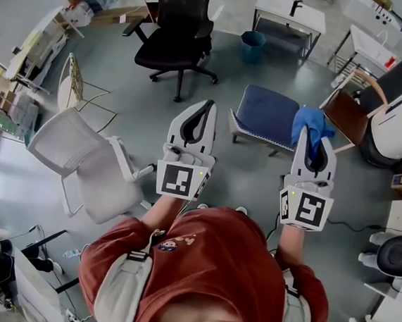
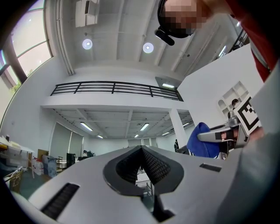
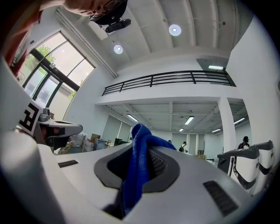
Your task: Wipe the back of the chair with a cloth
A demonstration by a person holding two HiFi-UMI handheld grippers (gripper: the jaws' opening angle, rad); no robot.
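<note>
Blue cloth point(image 1: 312, 125) bunched and clamped tight in the right gripper point(image 1: 314, 143) — at 3 o'clock of the blue-seated chair point(image 1: 266, 113), overlapping its edge. At 9 o'clock, left gripper point(image 1: 206, 109), jaws together on nothing.

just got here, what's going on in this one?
A person holds a gripper in each hand, both raised in front of them. The right gripper is clamped on a blue cloth; the left gripper has its jaws together with nothing between them. The cloth isn't touching any chair, so wiping hasn't started. A blue-seated chair stands nearest ahead, with a black office chair beyond and a white chair to the left.
</note>
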